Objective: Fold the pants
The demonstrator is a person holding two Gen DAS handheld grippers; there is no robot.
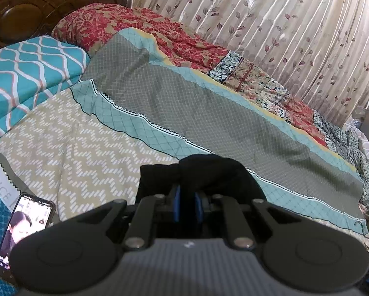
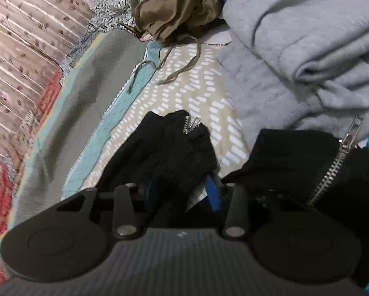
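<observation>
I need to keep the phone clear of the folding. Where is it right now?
In the left wrist view, the phone lies at the lower left on the bedsheet, left of the left gripper.

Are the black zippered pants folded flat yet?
No. The black zippered pants hang bunched from both tongs, left and right.

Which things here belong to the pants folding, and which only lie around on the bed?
Belong to the job:
black pants
left gripper
right gripper

Just lying about:
phone
grey sweatshirt
olive garment
teal pillow
</observation>
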